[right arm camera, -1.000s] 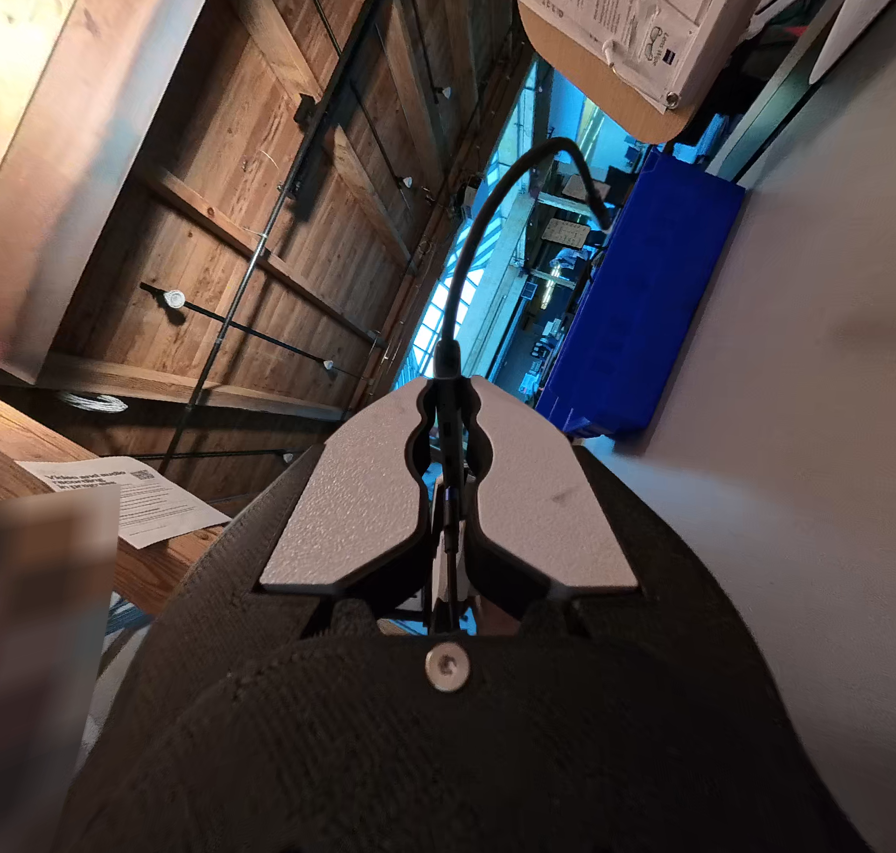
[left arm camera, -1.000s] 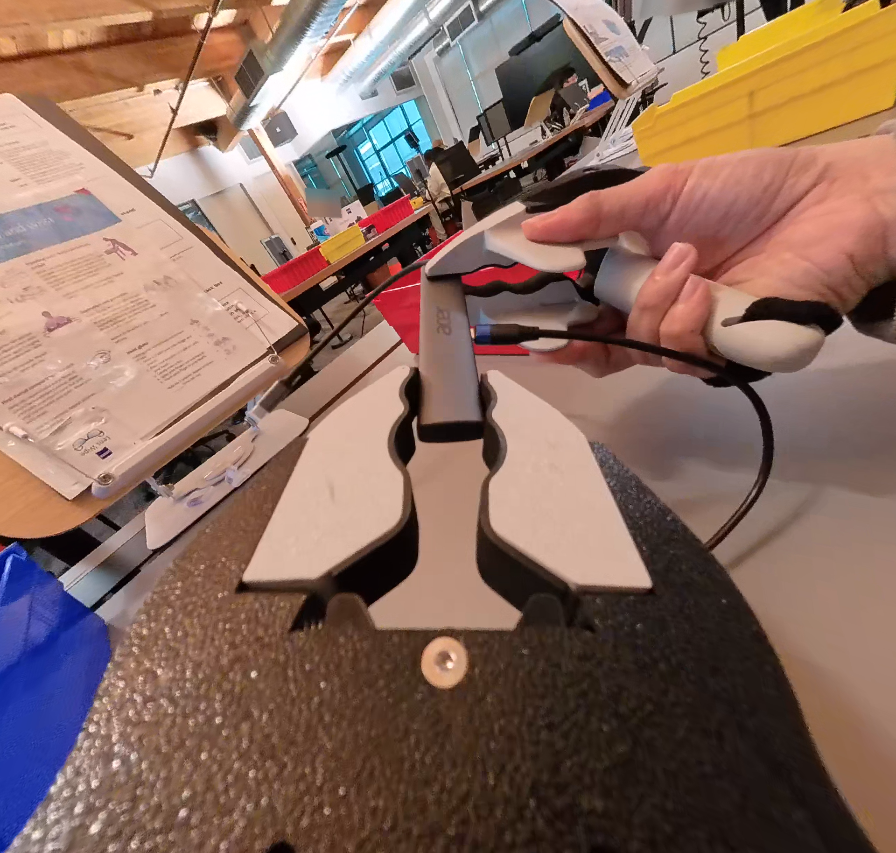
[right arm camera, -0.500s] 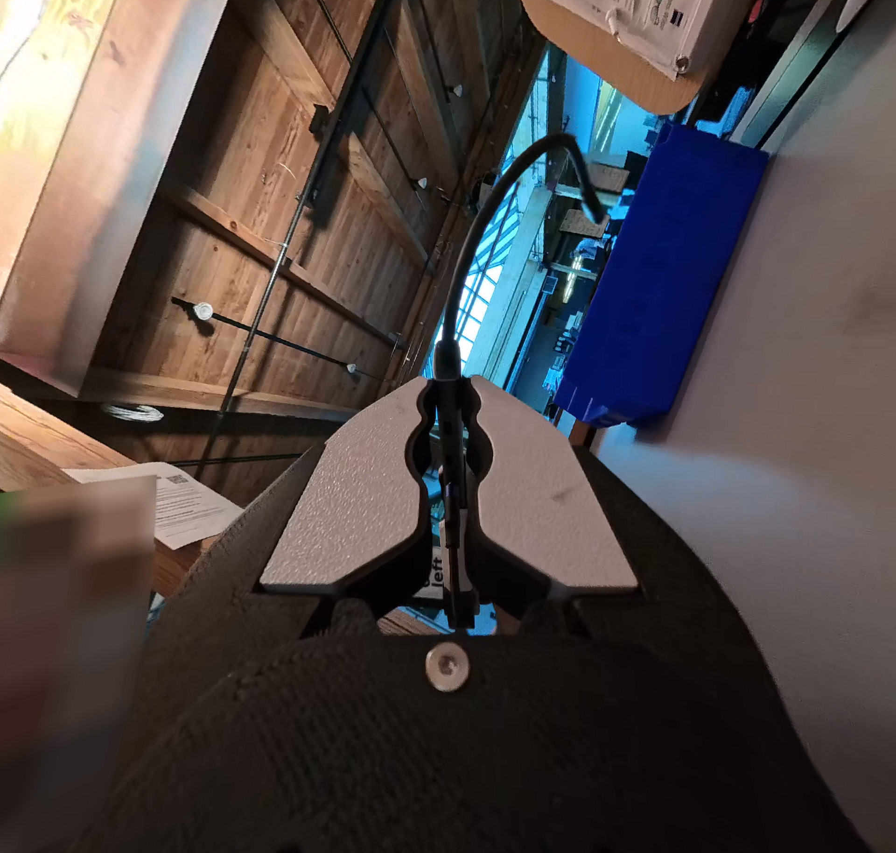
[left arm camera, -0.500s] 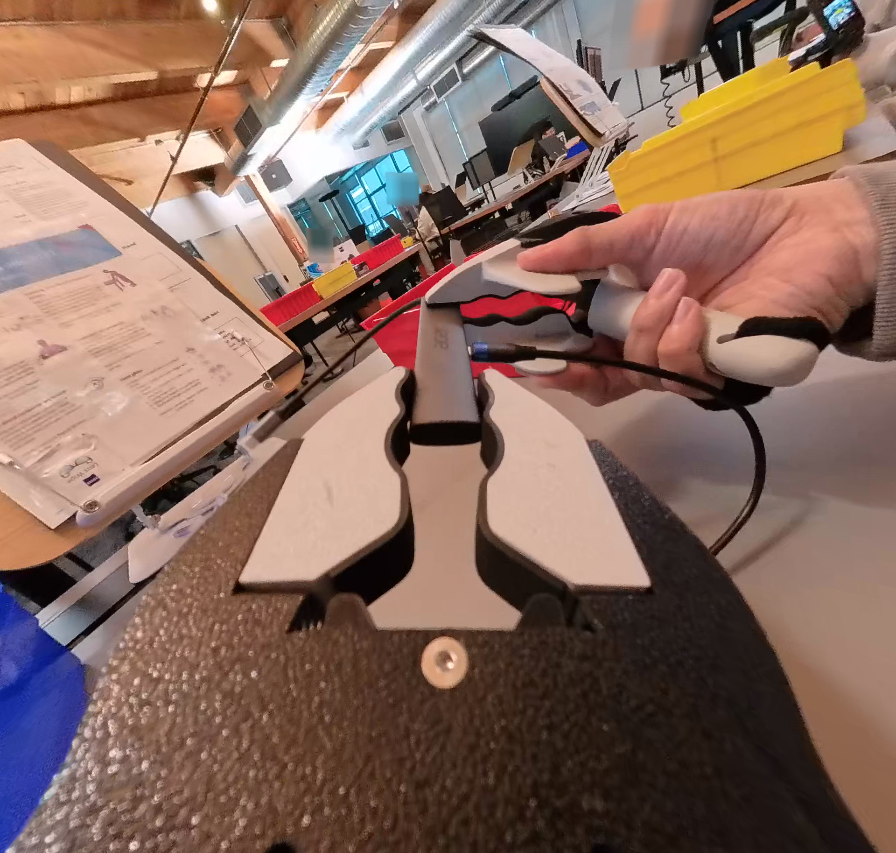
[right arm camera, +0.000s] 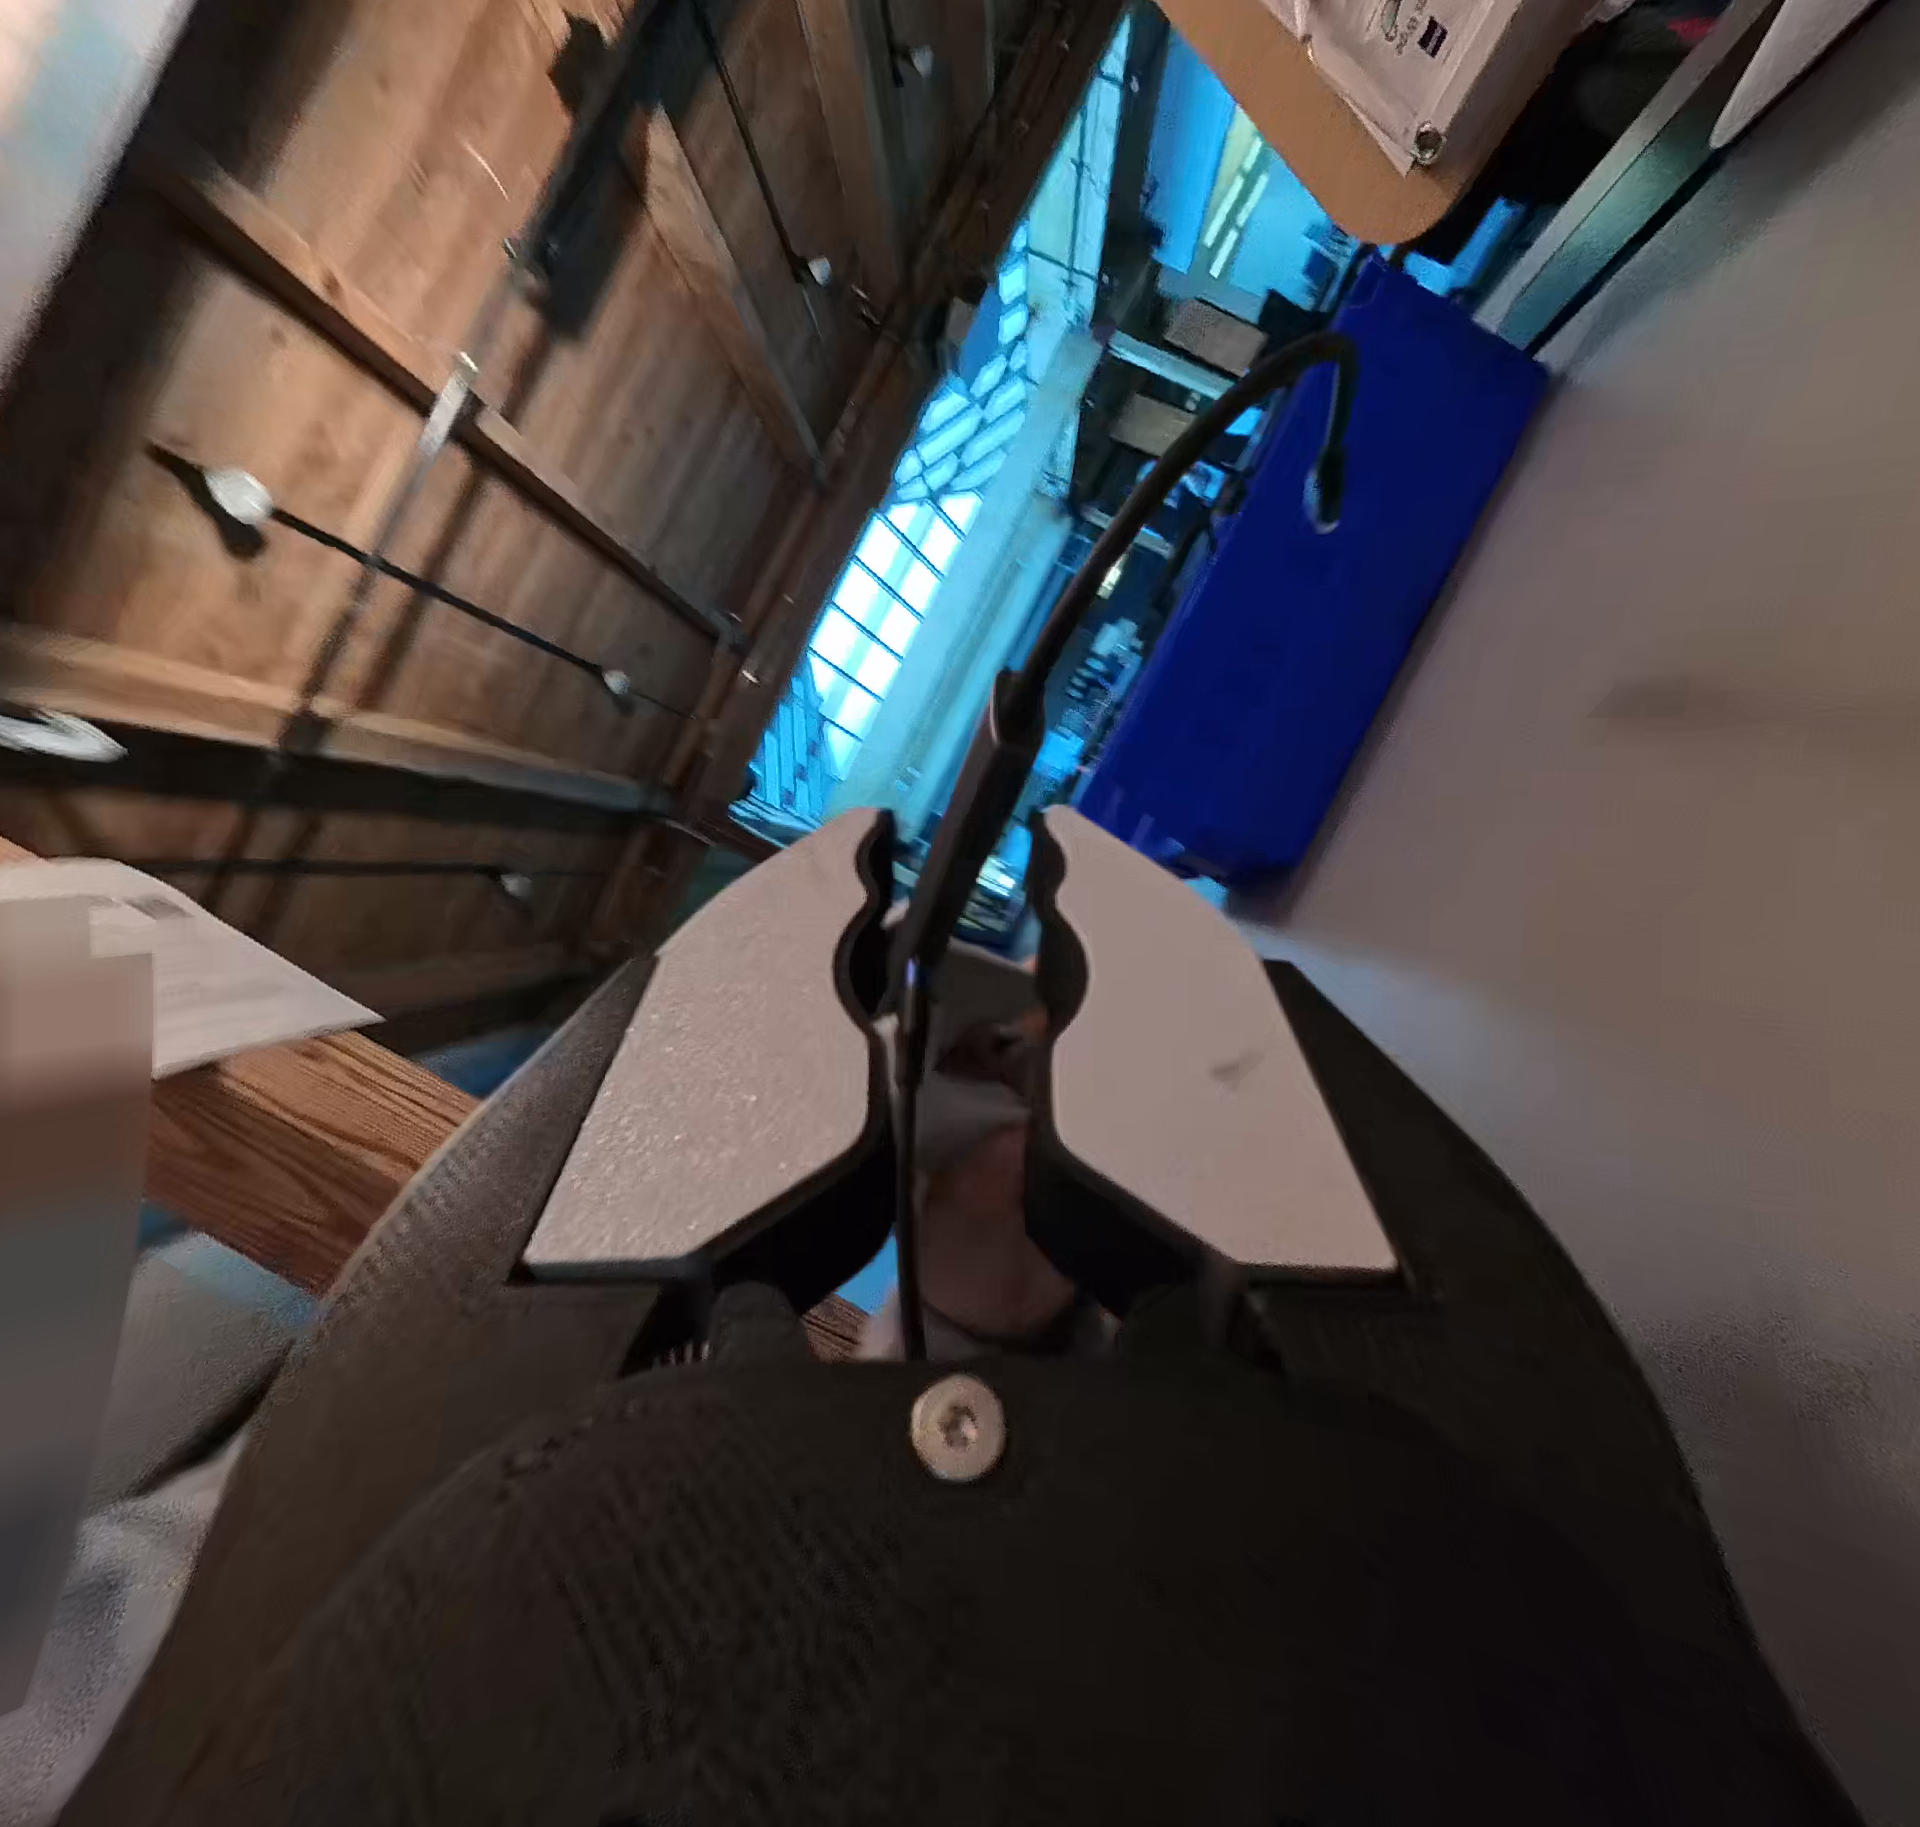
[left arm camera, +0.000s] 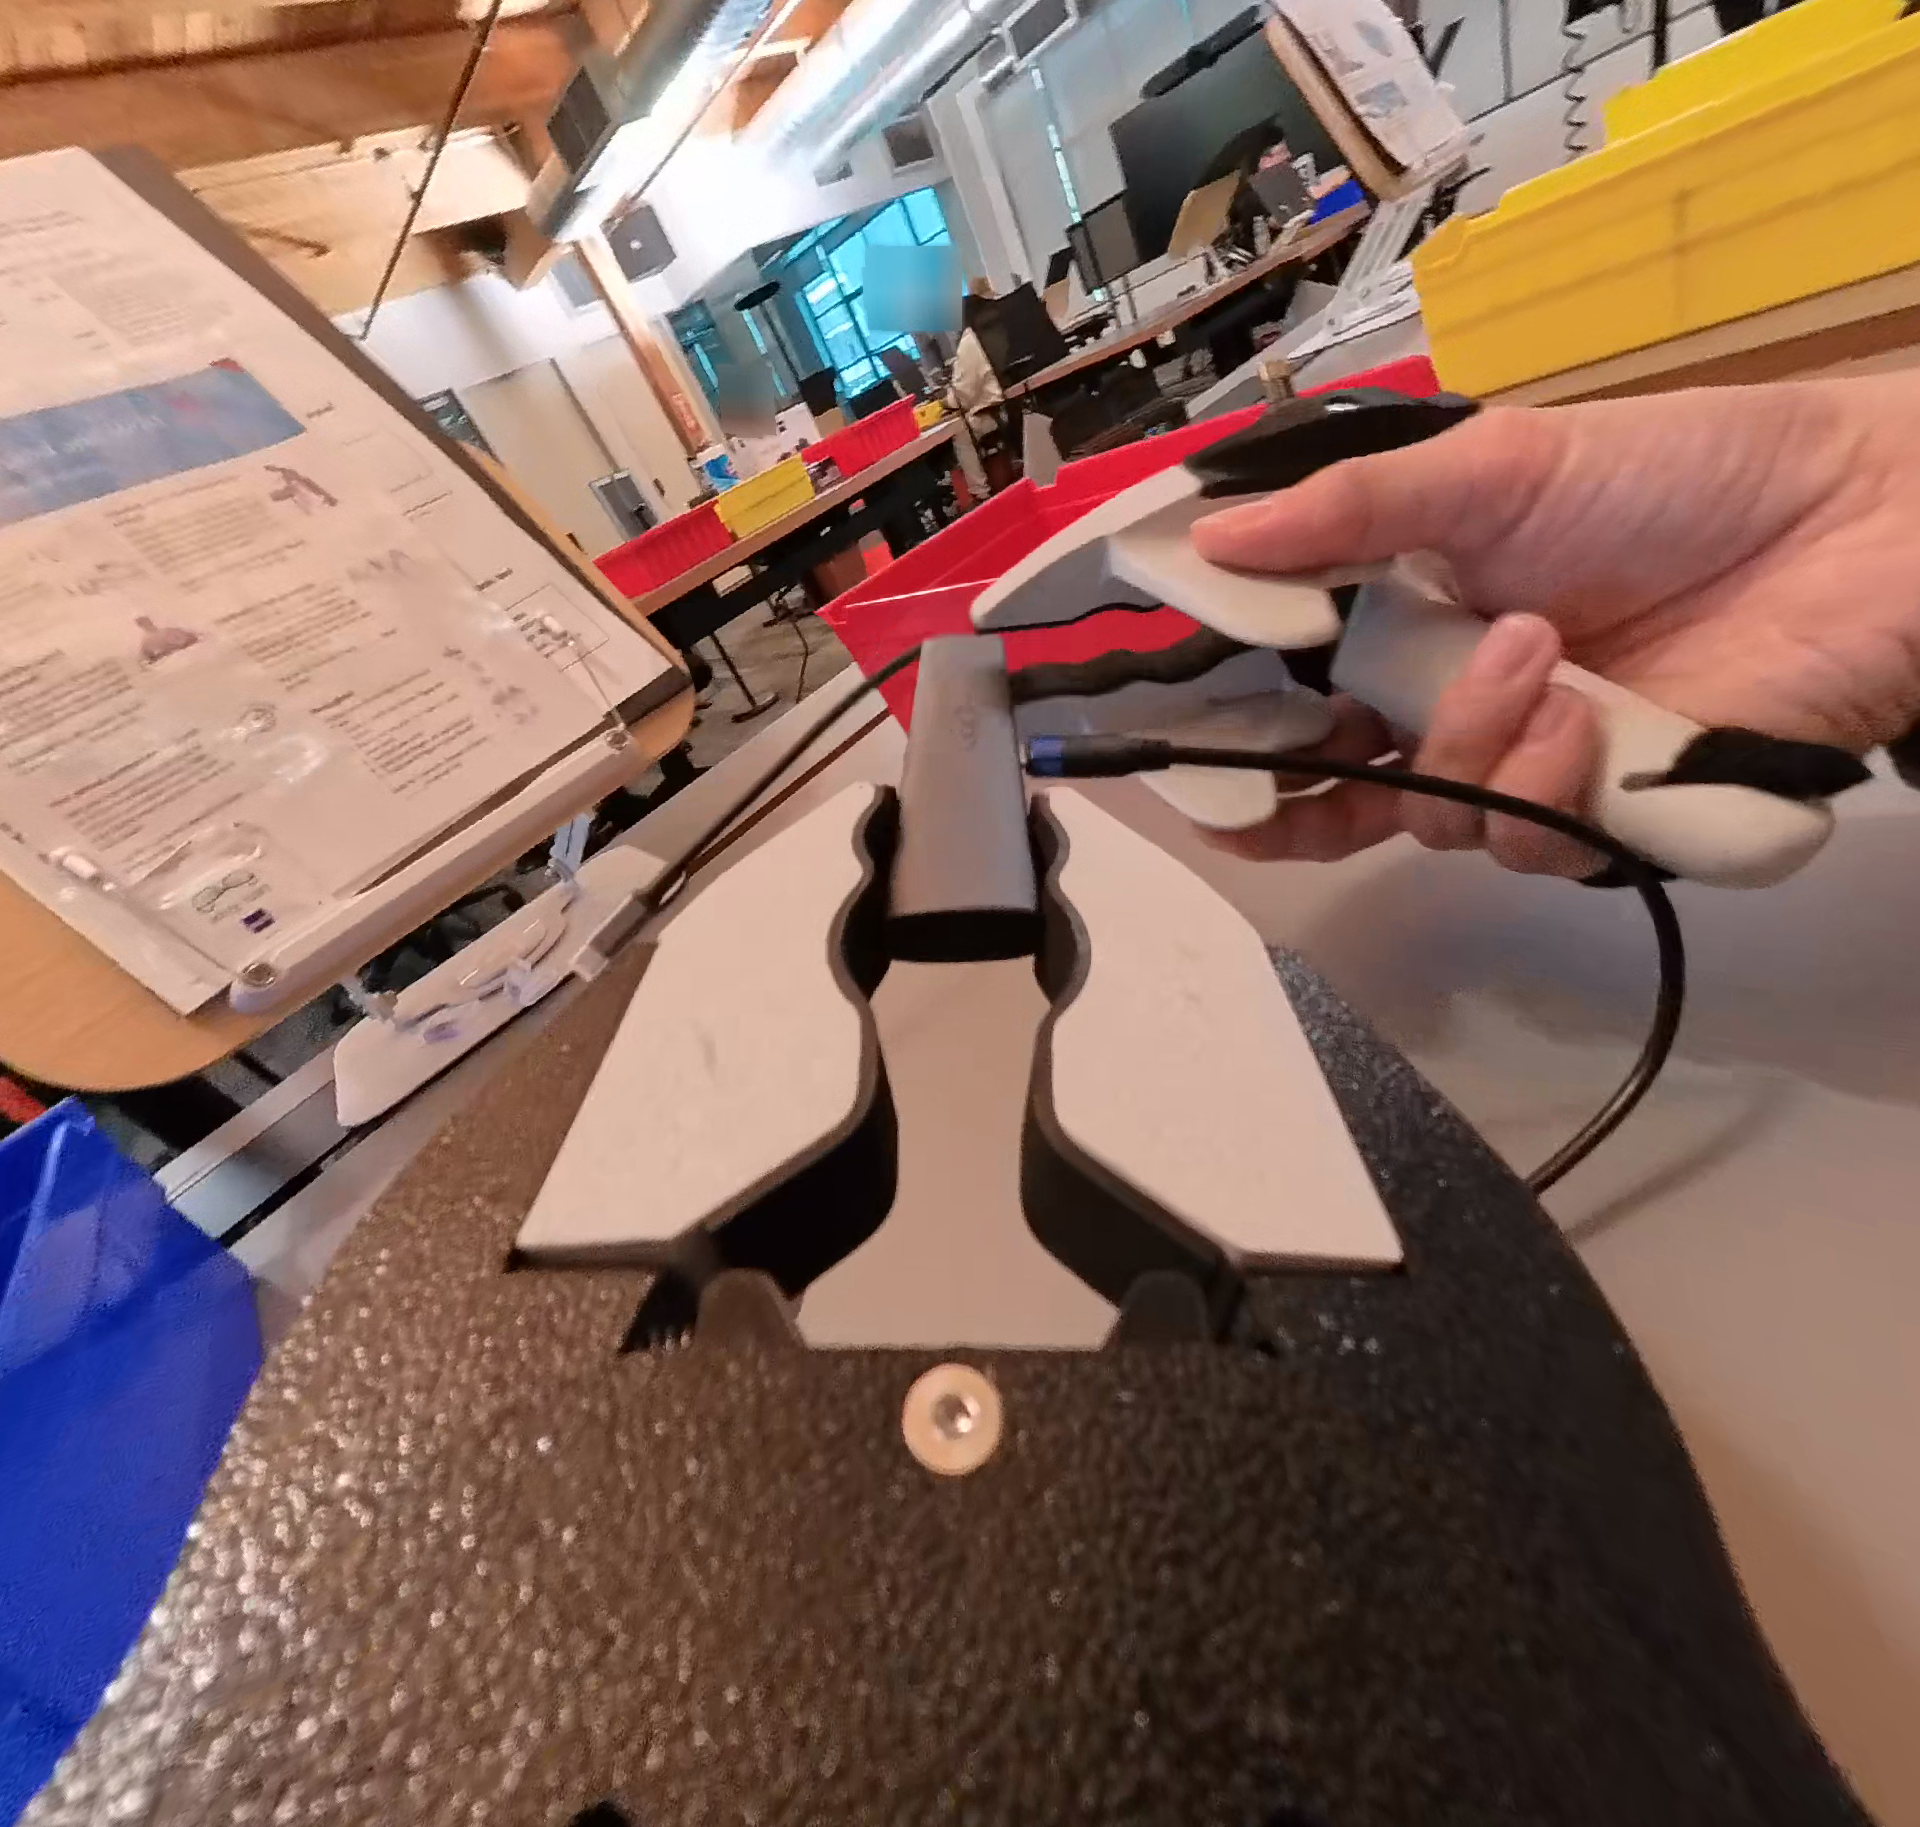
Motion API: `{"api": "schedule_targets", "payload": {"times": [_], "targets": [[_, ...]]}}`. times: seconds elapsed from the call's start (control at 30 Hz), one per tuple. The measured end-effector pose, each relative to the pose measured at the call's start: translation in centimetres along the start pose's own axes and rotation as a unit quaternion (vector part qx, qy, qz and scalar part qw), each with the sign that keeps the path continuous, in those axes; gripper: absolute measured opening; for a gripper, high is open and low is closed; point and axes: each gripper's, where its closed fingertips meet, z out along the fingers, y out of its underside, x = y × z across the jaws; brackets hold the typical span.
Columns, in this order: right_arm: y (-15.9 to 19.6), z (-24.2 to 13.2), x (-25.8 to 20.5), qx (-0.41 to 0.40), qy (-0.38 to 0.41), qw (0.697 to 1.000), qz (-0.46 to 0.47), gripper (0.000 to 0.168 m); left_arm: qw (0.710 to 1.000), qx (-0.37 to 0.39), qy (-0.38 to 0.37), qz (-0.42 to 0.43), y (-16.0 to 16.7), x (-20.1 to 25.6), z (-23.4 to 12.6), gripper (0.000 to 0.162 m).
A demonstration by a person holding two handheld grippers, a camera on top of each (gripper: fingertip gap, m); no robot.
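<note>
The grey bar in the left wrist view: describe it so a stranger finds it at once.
Start at the left gripper, whose pale jaws fill the middle. Clamped between their tips, a slim grey metal bar points away. A black cable enters its right side through a blue-ringed plug, unlike anything nearby.

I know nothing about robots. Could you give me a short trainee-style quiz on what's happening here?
1. What does the left tool grip?
A) a grey bar-shaped device
B) a red bin
C) a sheet of paper
2. True or false: the right tool is shut tight on the black cable.
3. Fill in: in the left wrist view, the cable's plug meets the device on its ____ side.

Key
1. A
2. False: its jaws stand apart, and the cable only passes between them.
3. right
</note>
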Motion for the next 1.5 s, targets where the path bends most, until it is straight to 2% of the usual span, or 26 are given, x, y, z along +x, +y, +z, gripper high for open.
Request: {"api": "schedule_targets", "payload": {"times": [0.07,0.13,0.23,0.3,0.33,0.43,0.63,0.83,0.93,1.17,1.33,1.37,1.43,1.47,1.5], "targets": [[0.6,-0.4,0.1,-0.025,0.032,0.997,-0.070,0.036,1.000,-0.003,-0.018,-0.010,0.2,-1.0,-0.2,0.025],[1.6,-0.4,-0.4,-0.049,0.059,0.978,-0.196,0.037,0.999,-0.007,-0.035,-0.029,0.5,-2.0,-0.5,0.025],[3.0,0.2,-0.5,-0.084,0.118,0.899,-0.414,0.042,0.997,-0.003,-0.051,-0.057,0.7,-2.8,-0.7,0.025],[3.8,1.2,-1.3,-0.090,0.113,0.847,-0.512,0.035,0.996,-0.002,-0.061,-0.062,0.7,-3.0,-0.7,0.025],[4.0,1.7,-1.5,-0.089,0.113,0.831,-0.538,0.031,0.996,-0.001,-0.065,-0.062,0.7,-3.0,-0.7,0.025],[3.8,2.6,-1.6,-0.064,0.127,0.811,-0.568,0.019,0.994,-0.001,-0.082,-0.067,0.5,-3.0,-0.7,0.025],[3.9,3.0,-0.9,-0.053,0.159,0.773,-0.611,0.011,0.992,0.002,-0.078,-0.101,0.3,-2.6,-0.4,0.025],[3.8,2.8,-1.2,-0.046,0.166,0.748,-0.641,0.011,0.991,0.008,-0.070,-0.116,0.1,-2.5,-0.4,0.025],[3.9,2.9,-0.8,-0.051,0.171,0.744,-0.644,0.011,0.990,0.009,-0.068,-0.120,0.3,-2.5,-0.4,0.025],[4.0,2.9,-1.4,-0.055,0.150,0.806,-0.570,0.011,0.990,0.018,-0.070,-0.122,-0.1,-2.5,-0.6,0.024],[4.5,2.6,-1.3,-0.060,0.159,0.807,-0.566,0.011,0.990,0.003,-0.083,-0.117,0.1,-2.3,-0.9,0.025],[4.7,2.5,-1.1,-0.067,0.160,0.810,-0.561,0.011,0.986,-0.005,-0.106,-0.126,0.5,-2.9,-1.3,0.024],[5.5,1.3,-0.6,-0.093,0.174,0.799,-0.569,0.011,0.967,-0.007,-0.181,-0.182,1.7,-7.1,-3.8,0.024],[5.0,0.4,-0.5,-0.079,0.188,0.803,-0.560,0.011,0.965,-0.001,-0.181,-0.188,1.6,-8.7,-5.0,0.024],[4.3,-0.4,-0.8,-0.061,0.189,0.819,-0.538,0.011,0.974,0.004,-0.169,-0.148,0.9,-9.2,-5.7,0.024]]}}
